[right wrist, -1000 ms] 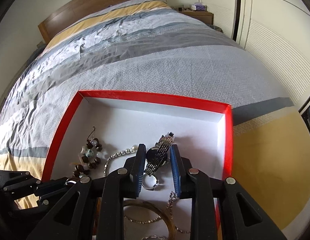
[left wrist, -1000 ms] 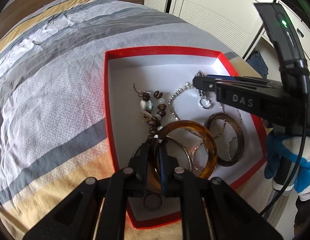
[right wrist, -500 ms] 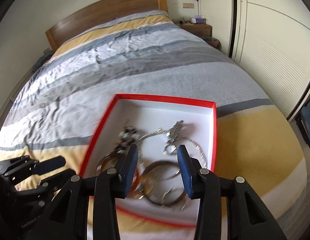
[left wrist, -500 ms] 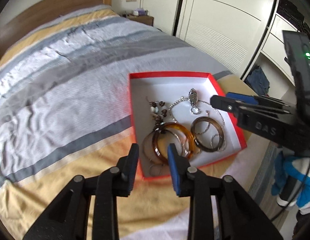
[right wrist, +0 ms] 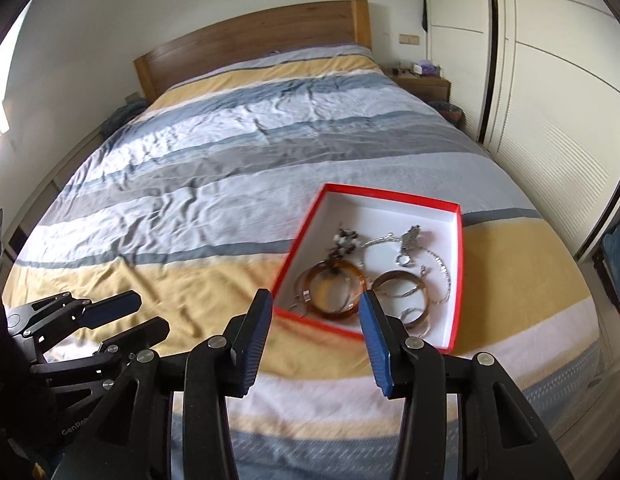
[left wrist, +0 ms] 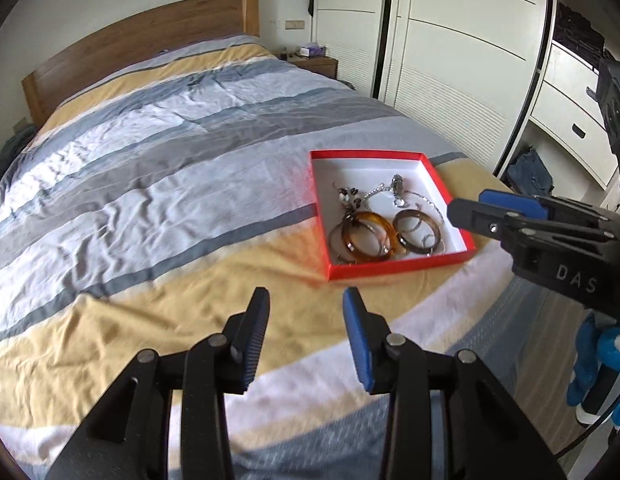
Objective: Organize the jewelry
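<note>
My left gripper [left wrist: 305, 300] hung over the yellow stripe of the bed cover [left wrist: 150, 184], with its 2 fingers wide apart and nothing between them. My right gripper [right wrist: 313, 305] was wide open too, and it held nothing. From the left camera I saw it from the side, so only the right camera showed me the gap. Just past my fingers sat the red box [left wrist: 402, 270] near the foot corner of the bed, and all the jewelry I could see lay inside it. The amber bangle [left wrist: 367, 237] lay at the near end on top of thin silver rings, with the darker bangle [left wrist: 416, 227] beside it. Behind them were the bead string [left wrist: 347, 196], the watch [left wrist: 397, 184] and a thin silver chain [right wrist: 440, 268]. I thought a few things could go wrong. The pieces lay on top of each other, so if I grabbed 1, the chain could catch and pull the others out. The box sat on soft bedding close to the edge, so a hard push could tip it or slide it off. The bangles looked smooth and hard, so they could slip from my fingers. Far behind were the wooden headboard [left wrist: 138, 44] and the white wardrobe [left wrist: 462, 52], well away from my work.
</note>
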`<state>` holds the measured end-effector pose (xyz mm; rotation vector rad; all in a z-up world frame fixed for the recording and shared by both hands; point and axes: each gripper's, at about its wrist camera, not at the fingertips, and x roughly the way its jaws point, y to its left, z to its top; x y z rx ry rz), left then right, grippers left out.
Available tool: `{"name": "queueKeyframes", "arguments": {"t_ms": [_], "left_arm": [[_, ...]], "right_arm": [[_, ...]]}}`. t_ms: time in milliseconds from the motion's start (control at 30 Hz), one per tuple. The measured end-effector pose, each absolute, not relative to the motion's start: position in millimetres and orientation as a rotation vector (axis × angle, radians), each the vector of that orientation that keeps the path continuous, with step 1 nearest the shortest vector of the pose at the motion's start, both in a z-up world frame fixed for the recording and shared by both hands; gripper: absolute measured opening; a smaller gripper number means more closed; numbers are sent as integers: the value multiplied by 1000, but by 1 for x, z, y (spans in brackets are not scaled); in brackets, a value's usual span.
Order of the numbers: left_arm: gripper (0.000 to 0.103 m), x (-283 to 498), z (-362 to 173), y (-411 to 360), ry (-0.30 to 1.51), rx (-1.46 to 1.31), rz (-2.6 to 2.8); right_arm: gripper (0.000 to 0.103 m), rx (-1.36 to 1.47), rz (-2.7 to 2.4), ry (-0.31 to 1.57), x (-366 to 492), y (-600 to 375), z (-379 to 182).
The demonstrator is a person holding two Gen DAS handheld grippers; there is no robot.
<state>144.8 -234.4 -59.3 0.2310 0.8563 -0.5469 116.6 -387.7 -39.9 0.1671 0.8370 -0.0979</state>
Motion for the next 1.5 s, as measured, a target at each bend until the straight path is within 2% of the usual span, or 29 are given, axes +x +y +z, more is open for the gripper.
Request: {"name": "queueKeyframes", "arguments": {"t_ms": [267,400,567,1500], "left_arm": [[36,108,-34,-186,788,251,-492],[38,95,-25,-166,764,244,-473],[40,84,-20,-146,755,227,-450],[40,14,16,-118,616,247,-410]], "right_arm": [[47,135,-51,812,89,-335,-21],[53,117,-43,809,77,-312,-17],[54,95,-55,814,63,-292,-19],[74,57,-128,718,-18,-261,0]]}}
